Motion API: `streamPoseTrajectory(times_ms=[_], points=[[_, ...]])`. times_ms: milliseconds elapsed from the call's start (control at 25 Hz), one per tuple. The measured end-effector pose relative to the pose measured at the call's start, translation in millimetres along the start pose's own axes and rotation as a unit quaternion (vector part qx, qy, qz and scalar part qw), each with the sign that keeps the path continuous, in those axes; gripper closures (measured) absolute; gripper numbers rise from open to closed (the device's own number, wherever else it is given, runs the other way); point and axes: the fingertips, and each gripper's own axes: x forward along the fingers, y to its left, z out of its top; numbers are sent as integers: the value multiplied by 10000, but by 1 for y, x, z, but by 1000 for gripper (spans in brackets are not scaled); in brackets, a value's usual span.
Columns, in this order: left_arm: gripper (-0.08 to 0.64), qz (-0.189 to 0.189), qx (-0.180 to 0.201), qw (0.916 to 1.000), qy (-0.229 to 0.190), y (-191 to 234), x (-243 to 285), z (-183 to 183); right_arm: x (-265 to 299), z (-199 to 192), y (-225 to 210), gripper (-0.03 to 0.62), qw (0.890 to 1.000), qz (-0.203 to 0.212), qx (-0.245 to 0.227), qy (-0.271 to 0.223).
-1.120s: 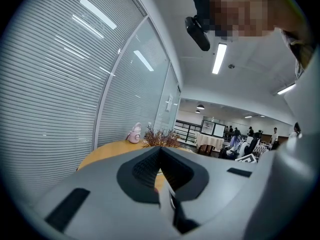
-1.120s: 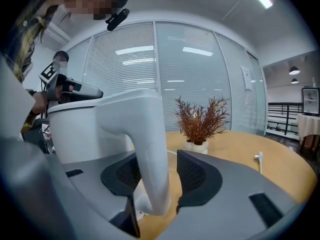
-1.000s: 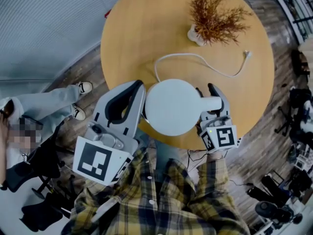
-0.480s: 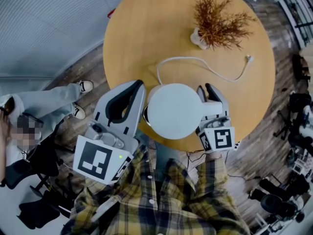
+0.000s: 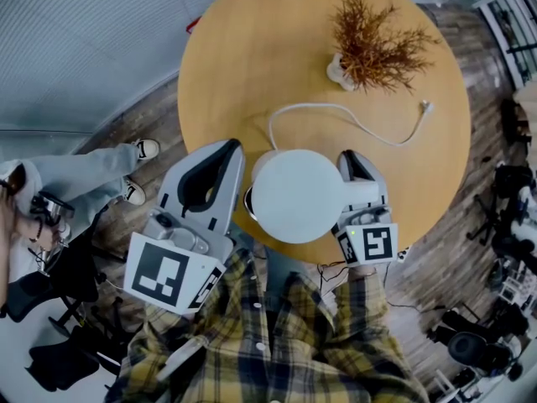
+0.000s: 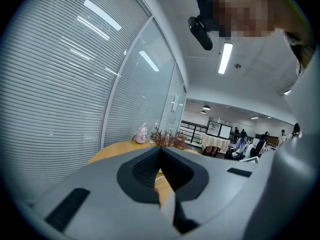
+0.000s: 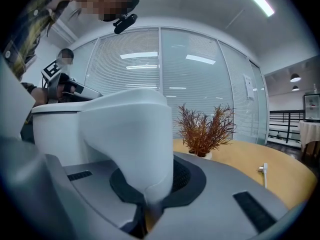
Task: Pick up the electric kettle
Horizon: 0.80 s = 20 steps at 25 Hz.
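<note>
**Office — meeting corner beside an open-plan floor.**

- Glass partition walls [image 7: 190, 84] backed by horizontal blinds, at 12 o'clock in the right gripper view.
- Ceiling strip lights [image 6: 225, 58].
- Round wooden table [image 5: 243, 74], with a dried plant [image 5: 369, 40] in a white pot at 1 o'clock in the head view.
- Wood-plank floor [image 5: 151, 124].
- Black office chairs [image 5: 482, 355] at 4 o'clock, with another at 8 o'clock.
- Further tables with seated people [image 6: 242, 140] — at 3 o'clock in the left gripper view.

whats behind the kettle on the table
Behind the kettle, a white cable loops across the table, with a dried plant farther back. The cable's near end is hidden by the kettle.
</note>
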Motion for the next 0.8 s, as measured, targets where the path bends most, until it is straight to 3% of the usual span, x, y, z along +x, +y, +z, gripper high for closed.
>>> streamPoseTrajectory(times_ms=[800], points=[[557, 150, 45, 9997, -171, 5, -9, 21, 4, 17, -1, 546, 9996, -274, 63, -50]])
